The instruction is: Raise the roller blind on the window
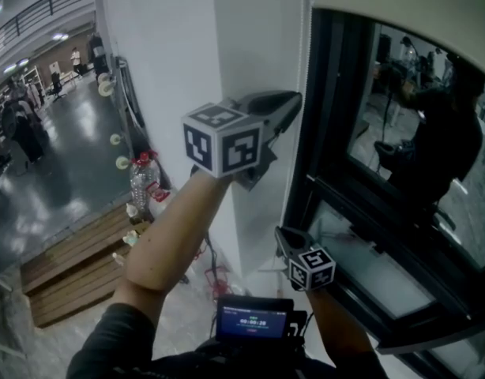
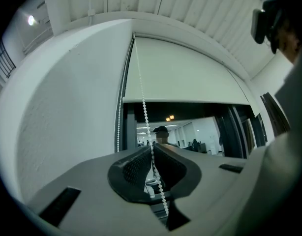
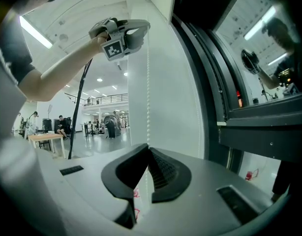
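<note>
The cream roller blind (image 2: 185, 73) hangs partly lowered over the dark window (image 2: 190, 127); its bottom edge (image 1: 408, 10) also shows in the head view. A white bead chain (image 2: 141, 82) drops from the blind's left end along the white pillar. My left gripper (image 2: 152, 147) is held high, shut on that chain, which passes between its closed jaws. It also shows as the left gripper (image 1: 294, 99) in the head view. Lower down, my right gripper (image 3: 147, 150) is shut on the same bead chain (image 3: 147, 82), below the left gripper (image 3: 122, 33). The head view shows the right gripper (image 1: 280, 234) by the window frame.
A white pillar (image 1: 227, 54) stands left of the black window frame (image 1: 337, 196). Below are a water bottle (image 1: 142, 181), wooden steps (image 1: 73, 267) and a small screen device (image 1: 254, 318) at my chest. People stand far off in the hall (image 1: 25, 125).
</note>
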`<state>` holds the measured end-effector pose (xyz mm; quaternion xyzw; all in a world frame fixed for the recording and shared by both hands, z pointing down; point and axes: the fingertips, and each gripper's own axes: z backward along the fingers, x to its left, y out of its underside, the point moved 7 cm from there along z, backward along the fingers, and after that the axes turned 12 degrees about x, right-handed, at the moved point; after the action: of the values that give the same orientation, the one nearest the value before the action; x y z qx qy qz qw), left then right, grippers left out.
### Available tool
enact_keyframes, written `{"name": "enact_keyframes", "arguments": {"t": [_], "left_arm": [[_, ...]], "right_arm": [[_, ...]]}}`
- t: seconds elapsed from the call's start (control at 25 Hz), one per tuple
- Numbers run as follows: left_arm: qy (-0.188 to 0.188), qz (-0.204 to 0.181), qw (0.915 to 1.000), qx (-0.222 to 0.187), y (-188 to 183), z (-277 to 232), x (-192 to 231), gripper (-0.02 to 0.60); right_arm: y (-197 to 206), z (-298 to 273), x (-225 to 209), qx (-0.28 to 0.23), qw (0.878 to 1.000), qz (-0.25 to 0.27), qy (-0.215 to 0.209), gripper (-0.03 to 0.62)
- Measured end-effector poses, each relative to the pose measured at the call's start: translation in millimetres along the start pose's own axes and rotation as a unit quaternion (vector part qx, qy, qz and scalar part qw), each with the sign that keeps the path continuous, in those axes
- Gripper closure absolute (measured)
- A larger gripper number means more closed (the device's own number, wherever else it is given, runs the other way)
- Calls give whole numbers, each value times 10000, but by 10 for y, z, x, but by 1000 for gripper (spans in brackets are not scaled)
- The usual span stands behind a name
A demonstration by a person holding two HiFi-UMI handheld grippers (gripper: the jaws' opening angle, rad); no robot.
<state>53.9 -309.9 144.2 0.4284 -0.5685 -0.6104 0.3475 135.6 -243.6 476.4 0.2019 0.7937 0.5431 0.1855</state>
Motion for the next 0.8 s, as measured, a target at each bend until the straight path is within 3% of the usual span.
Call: {"name": "enact_keyframes", "arguments": {"t": [0.12, 0.28, 0.4, 0.52, 0.68, 0.76, 0.8], "left_arm": [[-1, -70, 10000, 60, 6, -24, -13, 560], [318, -58, 9994, 98, -12, -39, -27, 571], [147, -166, 9998, -11, 5, 3, -22, 572], [109, -147, 9998, -82, 25, 46, -29, 574], [114, -195, 9997, -66, 6, 62, -39, 574], [107, -185, 9997, -68, -1, 71, -19, 574], [105, -182, 9998, -62, 3, 75, -10, 574]], "right_arm": [[12, 1, 9, 4, 10000, -7, -5, 577], [-5, -11, 26, -55, 9999, -80, -65, 577], [2, 6, 5, -19, 9997, -170, -173, 576], [-26, 6, -67, 329, 9990, -42, -284, 572], [-292, 174, -192, 517, 9983, 165, -209, 559], [-537, 321, -217, 373, 9987, 183, -310, 488], [-683, 401, -221, 302, 9986, 221, -366, 482]]}}
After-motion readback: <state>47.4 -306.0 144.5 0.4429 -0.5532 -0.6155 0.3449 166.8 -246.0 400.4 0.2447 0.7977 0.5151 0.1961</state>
